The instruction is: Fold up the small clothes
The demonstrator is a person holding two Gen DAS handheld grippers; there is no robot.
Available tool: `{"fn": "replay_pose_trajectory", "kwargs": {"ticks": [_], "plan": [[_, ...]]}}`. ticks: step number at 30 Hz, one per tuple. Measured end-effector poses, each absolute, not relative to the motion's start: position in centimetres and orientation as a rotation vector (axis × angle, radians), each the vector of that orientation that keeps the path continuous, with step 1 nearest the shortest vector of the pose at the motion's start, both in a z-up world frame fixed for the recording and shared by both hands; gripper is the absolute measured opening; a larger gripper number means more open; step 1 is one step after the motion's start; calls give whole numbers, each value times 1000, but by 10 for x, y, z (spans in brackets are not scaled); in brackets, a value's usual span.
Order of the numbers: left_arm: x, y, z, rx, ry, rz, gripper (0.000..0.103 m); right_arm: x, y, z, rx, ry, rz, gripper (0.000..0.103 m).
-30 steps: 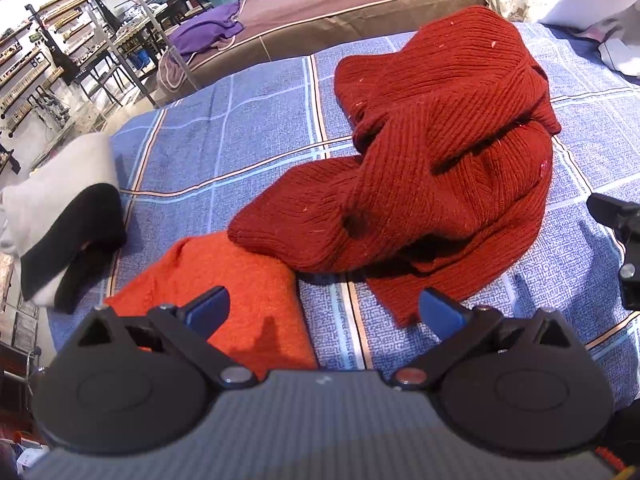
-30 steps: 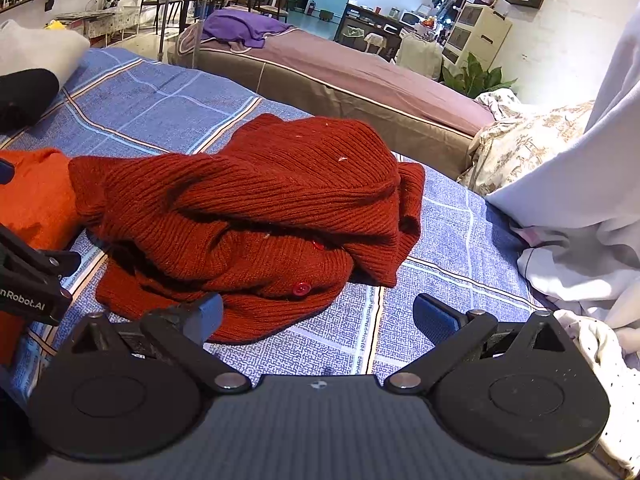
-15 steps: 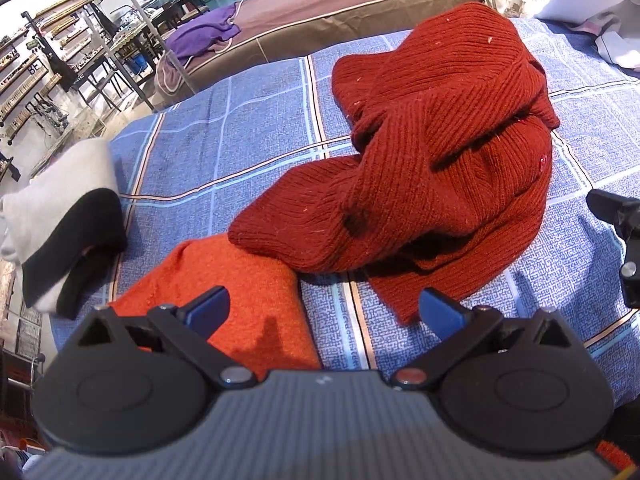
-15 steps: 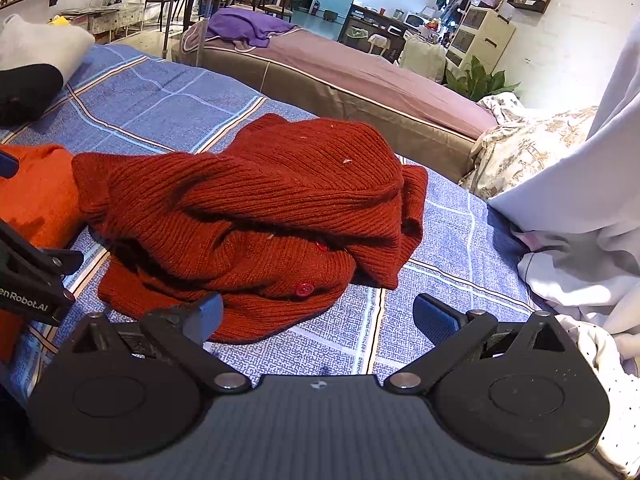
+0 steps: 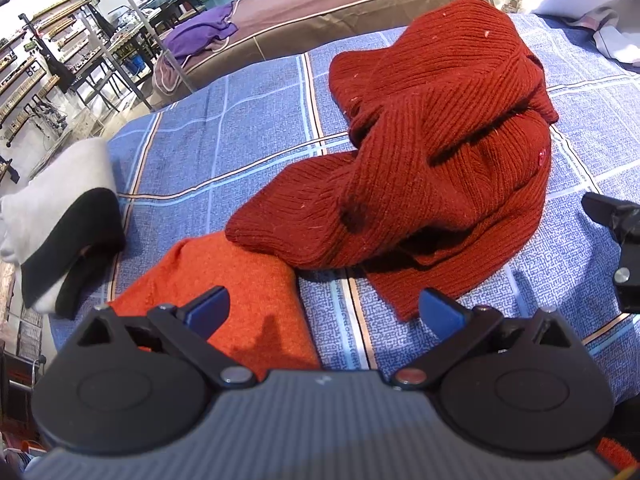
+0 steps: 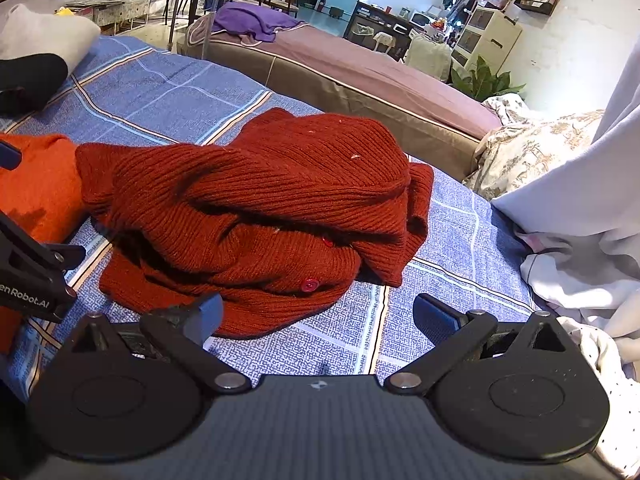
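A crumpled dark red knit cardigan [image 5: 432,168] with red buttons lies in a heap on the blue checked bedspread [image 5: 248,132]. It also shows in the right wrist view [image 6: 256,216]. My left gripper [image 5: 324,312] is open and empty, just in front of the cardigan's near hem and over an orange folded garment [image 5: 224,276]. My right gripper [image 6: 316,316] is open and empty, hovering just short of the cardigan's buttoned edge. Part of the right gripper [image 5: 616,240] shows at the right edge of the left wrist view.
A white and black folded garment [image 5: 60,216] lies at the bed's left edge. White and dotted clothes [image 6: 580,264] are piled at the right. A brown-covered bed [image 6: 360,72] with a purple cloth [image 6: 248,20] stands beyond.
Both grippers have crept slightly closer to the cardigan. The cardigan has not moved.
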State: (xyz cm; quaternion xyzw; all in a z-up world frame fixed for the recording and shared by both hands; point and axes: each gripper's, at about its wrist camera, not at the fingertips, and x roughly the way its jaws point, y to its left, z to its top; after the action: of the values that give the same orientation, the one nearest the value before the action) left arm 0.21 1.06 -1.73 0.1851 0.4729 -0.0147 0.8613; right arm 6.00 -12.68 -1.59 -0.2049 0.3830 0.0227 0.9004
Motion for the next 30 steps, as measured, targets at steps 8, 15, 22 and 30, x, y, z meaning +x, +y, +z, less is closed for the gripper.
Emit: {"fn": "replay_pose_trajectory", "kwargs": {"ticks": [8,15,22,30], "plan": [[1,9,-17,396,990,-35,103,60,-126,-16,-431,797,53,103],[1,9,-17,398,992,-37,103,59,-122,-18,-437,801,60,103],[1,9,-18,401,991,-38,103,59,-122,-21,-439,807,63,103],[0,9,-20,407,995,-42,103,58,-121,-23,-441,813,68,103]]}}
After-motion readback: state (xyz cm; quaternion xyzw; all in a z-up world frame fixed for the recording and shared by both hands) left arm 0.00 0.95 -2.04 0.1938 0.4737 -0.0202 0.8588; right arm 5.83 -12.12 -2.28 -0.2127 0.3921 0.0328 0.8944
